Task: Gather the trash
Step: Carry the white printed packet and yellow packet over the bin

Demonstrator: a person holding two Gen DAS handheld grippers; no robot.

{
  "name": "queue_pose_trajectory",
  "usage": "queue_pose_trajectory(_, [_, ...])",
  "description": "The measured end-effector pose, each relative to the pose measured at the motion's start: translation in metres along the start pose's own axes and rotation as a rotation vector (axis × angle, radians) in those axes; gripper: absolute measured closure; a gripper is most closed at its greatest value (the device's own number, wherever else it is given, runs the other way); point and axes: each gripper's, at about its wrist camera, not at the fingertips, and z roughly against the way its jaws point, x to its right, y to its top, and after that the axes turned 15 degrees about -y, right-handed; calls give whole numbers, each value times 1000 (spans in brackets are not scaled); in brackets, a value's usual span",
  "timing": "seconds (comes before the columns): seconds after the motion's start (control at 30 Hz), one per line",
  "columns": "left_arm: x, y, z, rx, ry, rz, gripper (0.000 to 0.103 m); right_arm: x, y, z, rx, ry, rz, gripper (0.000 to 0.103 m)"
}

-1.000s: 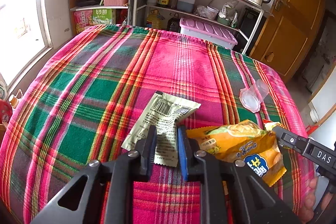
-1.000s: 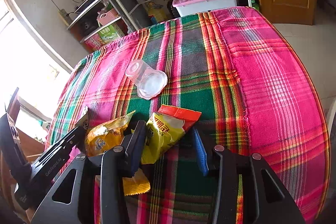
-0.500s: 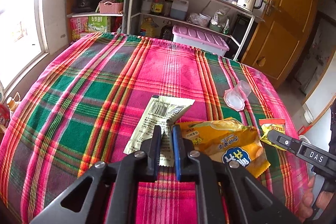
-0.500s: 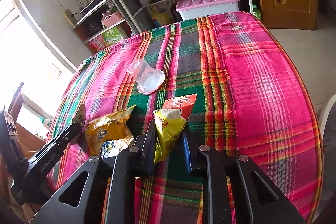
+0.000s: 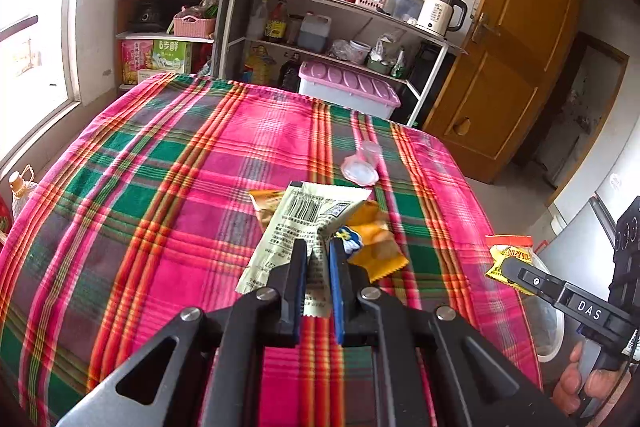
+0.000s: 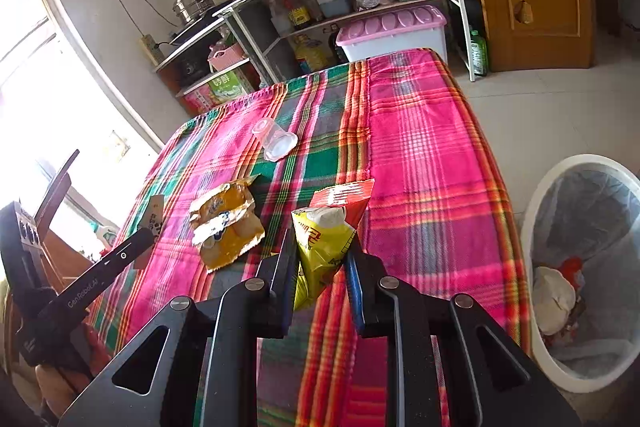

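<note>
Left claw (image 5: 318, 253) grasping pale wrapper (image 5: 304, 219); right claw (image 6: 320, 259) grasping yellow packet (image 6: 324, 239).

Bright window (image 5: 24, 39), metal shelves (image 5: 320, 27) — wooden door (image 5: 516, 43), tiled floor (image 6: 540, 99)

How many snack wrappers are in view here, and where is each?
3. A pale green wrapper held in the left tongs, a yellow-and-red wrapper held in the right tongs, and an orange wrapper lying on the plaid tablecloth.
</note>
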Motion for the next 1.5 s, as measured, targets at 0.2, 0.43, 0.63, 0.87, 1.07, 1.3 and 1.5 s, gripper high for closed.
queue_pose_trajectory(0.2, [49,-14,4,-30,-63,-56,92,37,-18,34,21,-23,-37,81])
queue_pose_trajectory(0.43, [102,-23,3,-57,-140,-126,92,80,-31,63,42,-51,-101,81])
queue_pose_trajectory(0.63, [140,-31,-8,-90,-200,-167,92,114,-40,78,53,-77,-151,81])
queue_pose_trajectory(0.87, [169,-34,-28,-118,-253,-192,92,144,-44,83,58,-109,-203,81])
queue_pose_trajectory(1.07, [192,-38,-52,-146,-296,-208,92,167,-46,81,49,-135,-240,81])
queue_pose_trajectory(1.3, [216,-47,-88,-212,-358,-214,92,194,-50,71,28,-167,-276,81])
queue_pose_trajectory(1.5, [236,-58,-116,-270,-393,-238,91,216,-53,59,0,-198,-310,81])
